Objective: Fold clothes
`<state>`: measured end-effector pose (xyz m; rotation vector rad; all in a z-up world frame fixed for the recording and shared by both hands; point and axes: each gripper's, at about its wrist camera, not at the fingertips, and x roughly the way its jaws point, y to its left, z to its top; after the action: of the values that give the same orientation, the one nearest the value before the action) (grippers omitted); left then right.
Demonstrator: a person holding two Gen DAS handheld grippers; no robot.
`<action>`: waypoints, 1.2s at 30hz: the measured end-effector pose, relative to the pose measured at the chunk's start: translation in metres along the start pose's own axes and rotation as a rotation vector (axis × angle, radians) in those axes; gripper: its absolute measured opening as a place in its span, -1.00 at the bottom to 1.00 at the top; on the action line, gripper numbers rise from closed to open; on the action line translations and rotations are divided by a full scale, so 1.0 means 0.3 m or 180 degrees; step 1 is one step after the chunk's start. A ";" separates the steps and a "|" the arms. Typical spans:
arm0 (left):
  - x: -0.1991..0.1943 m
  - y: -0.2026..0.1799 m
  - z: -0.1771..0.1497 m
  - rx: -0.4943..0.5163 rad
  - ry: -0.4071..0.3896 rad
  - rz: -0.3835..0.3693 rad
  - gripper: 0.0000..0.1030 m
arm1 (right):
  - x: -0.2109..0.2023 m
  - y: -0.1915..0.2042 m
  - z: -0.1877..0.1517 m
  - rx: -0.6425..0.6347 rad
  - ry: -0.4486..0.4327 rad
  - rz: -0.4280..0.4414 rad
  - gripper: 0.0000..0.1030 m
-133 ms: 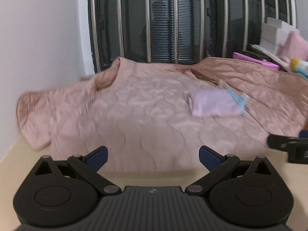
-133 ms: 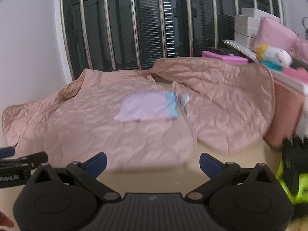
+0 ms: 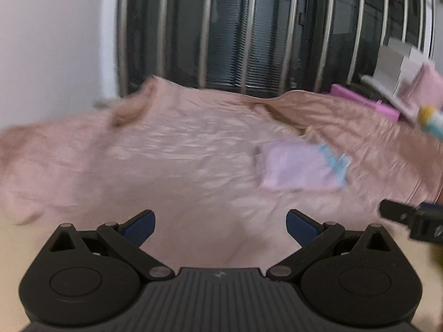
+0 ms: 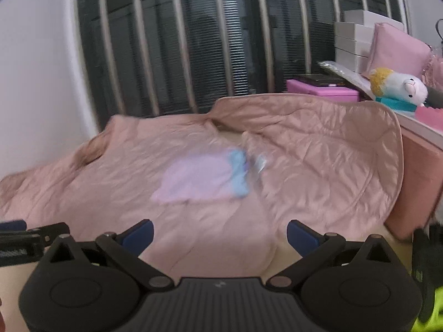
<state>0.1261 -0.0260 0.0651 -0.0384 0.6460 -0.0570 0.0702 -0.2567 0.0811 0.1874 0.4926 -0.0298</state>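
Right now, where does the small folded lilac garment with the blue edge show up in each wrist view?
Left wrist: lilac garment right of centre, on the pink quilt.
Right wrist: lilac garment near centre, slightly left.
Shared landmark: barred window behind the quilt.

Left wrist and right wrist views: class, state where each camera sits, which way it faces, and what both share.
Left wrist: sits on the left tool, jaws open, facing the barred window; the right tool shows at right.
Right wrist: sits on the right tool, jaws open, facing the same way; the left tool shows at left.
Shared: the spread pink quilted blanket with the folded lilac garment lying on it.
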 end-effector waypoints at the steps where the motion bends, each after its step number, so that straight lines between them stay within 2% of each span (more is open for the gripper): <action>1: 0.017 -0.006 0.031 -0.0013 -0.0010 -0.0015 0.99 | 0.029 -0.003 0.022 0.0036 0.0066 0.0041 1.00; 3: 0.056 -0.021 0.093 -0.0032 -0.0025 -0.0042 0.99 | 0.087 -0.008 0.066 0.0109 0.0198 0.0123 1.00; 8: 0.266 -0.092 0.227 -0.0176 0.0043 -0.0221 0.99 | 0.232 -0.022 0.177 0.0291 0.0527 0.0328 1.00; 10: 0.350 -0.095 0.272 -0.0327 0.0088 -0.0265 0.97 | 0.290 -0.028 0.221 0.0363 0.0659 0.0410 1.00; 11: 0.394 -0.081 0.287 -0.0495 0.0146 -0.0370 0.97 | 0.323 -0.032 0.248 0.0412 0.0698 0.0446 0.97; 13: 0.477 -0.056 0.315 -0.0803 0.0260 -0.0569 0.96 | 0.396 -0.041 0.296 0.0465 0.0582 0.0458 0.88; 14: 0.500 -0.057 0.316 -0.0832 0.0309 -0.0616 0.92 | 0.431 -0.045 0.310 0.0454 0.0536 0.0457 0.82; 16: 0.546 -0.059 0.318 -0.0891 0.0406 -0.0709 0.57 | 0.525 -0.066 0.343 0.0475 0.0545 0.0474 0.76; 17: 0.569 -0.059 0.318 -0.0920 0.0455 -0.0756 0.48 | 0.556 -0.090 0.342 0.0542 0.0556 0.0504 0.68; 18: 0.592 -0.060 0.319 -0.0950 0.0504 -0.0803 0.32 | 0.589 -0.113 0.342 0.0610 0.0569 0.0534 0.55; 19: 0.615 -0.061 0.320 -0.0979 0.0553 -0.0849 0.19 | 0.626 -0.130 0.347 0.0682 0.0585 0.0563 0.51; 20: 0.638 -0.062 0.321 -0.1008 0.0601 -0.0896 0.14 | 0.659 -0.145 0.352 0.0745 0.0599 0.0594 0.46; 21: 0.661 -0.063 0.322 -0.1037 0.0650 -0.0943 0.01 | 0.679 -0.143 0.355 0.0760 0.0616 0.0620 0.45; 23: 0.707 -0.065 0.324 -0.1095 0.0748 -0.1036 -0.13 | 0.727 -0.125 0.342 0.0694 0.0736 0.0630 0.27; 24: 0.725 -0.065 0.326 -0.1123 0.0777 -0.1070 -0.35 | 0.751 -0.115 0.336 0.0652 0.0799 0.0623 0.18; 25: 0.721 -0.062 0.330 -0.1142 0.0726 -0.1063 -0.66 | 0.771 -0.099 0.327 0.0574 0.0864 0.0577 0.08; 26: 0.720 -0.062 0.331 -0.1161 0.0696 -0.1098 -0.72 | 0.791 -0.082 0.315 0.0490 0.0895 0.0546 -0.31; 27: 0.722 -0.062 0.330 -0.1176 0.0677 -0.1144 -0.74 | 0.807 -0.076 0.307 0.0462 0.0930 0.0571 -0.79; 28: 0.733 -0.065 0.324 -0.1173 0.0704 -0.1241 -0.79 | 0.823 -0.077 0.298 0.0517 0.0971 0.0617 -0.88; 29: 0.742 -0.067 0.319 -0.1180 0.0726 -0.1322 -0.80 | 0.833 -0.078 0.287 0.0569 0.0989 0.0657 -0.88; 32: 0.750 -0.054 0.307 -0.1309 0.0711 -0.1377 -0.83 | 0.799 -0.052 0.302 0.0567 0.0779 0.0677 -0.88; 36: 0.648 -0.014 0.348 -0.1364 0.0296 -0.1551 -0.84 | 0.696 -0.011 0.384 0.0604 0.0446 0.0930 -0.89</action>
<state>0.3438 -0.0409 0.0318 -0.6102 0.7214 -0.3915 0.3077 -0.2778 0.0815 0.4480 0.5981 0.2243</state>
